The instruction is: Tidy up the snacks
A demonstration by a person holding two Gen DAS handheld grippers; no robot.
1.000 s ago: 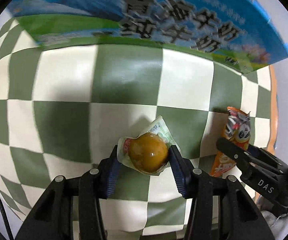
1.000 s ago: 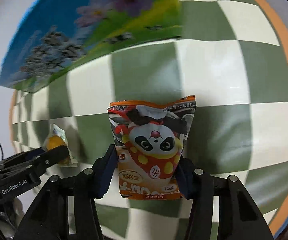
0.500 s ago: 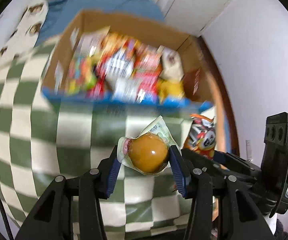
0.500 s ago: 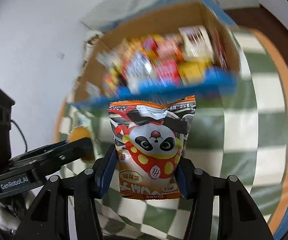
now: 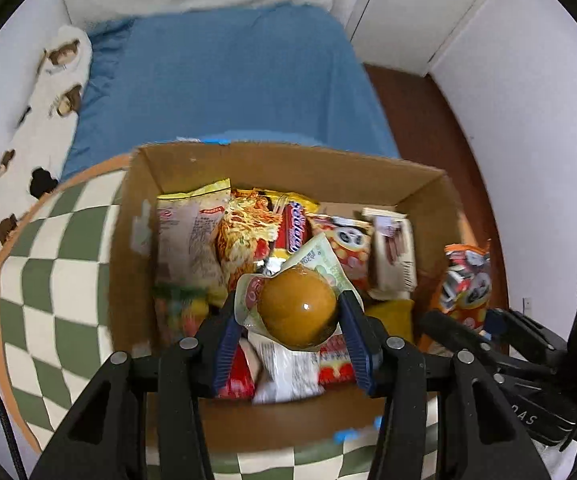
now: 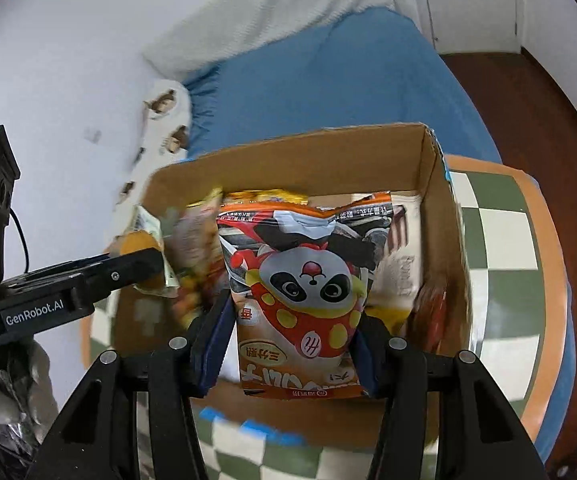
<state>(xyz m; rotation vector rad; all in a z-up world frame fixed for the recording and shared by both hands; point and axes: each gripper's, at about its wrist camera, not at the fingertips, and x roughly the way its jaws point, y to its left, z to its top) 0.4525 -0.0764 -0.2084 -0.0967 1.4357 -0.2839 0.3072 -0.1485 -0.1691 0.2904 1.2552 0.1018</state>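
Observation:
My left gripper (image 5: 290, 314) is shut on a round orange-brown snack in a clear wrapper (image 5: 296, 310), held above the open cardboard box (image 5: 288, 164). My right gripper (image 6: 292, 328) is shut on an orange panda snack bag (image 6: 304, 288), hanging over the same box (image 6: 288, 152). The box holds several snack packets. In the left wrist view the panda bag (image 5: 464, 280) and the right gripper (image 5: 460, 334) show at the right, by the box's right wall. In the right wrist view the left gripper (image 6: 144, 266) with its round snack (image 6: 140, 242) shows at the left.
The box stands on a table with a green and cream checked cloth (image 5: 48, 280). Behind it is a bed with a blue sheet (image 5: 228, 80) and a patterned white pillow (image 5: 40, 140). White walls and brown floor (image 5: 428, 120) lie to the right.
Both grippers have risen from low in front of the box's printed side to above its open top, each still holding its snack. The box's contents have come into view.

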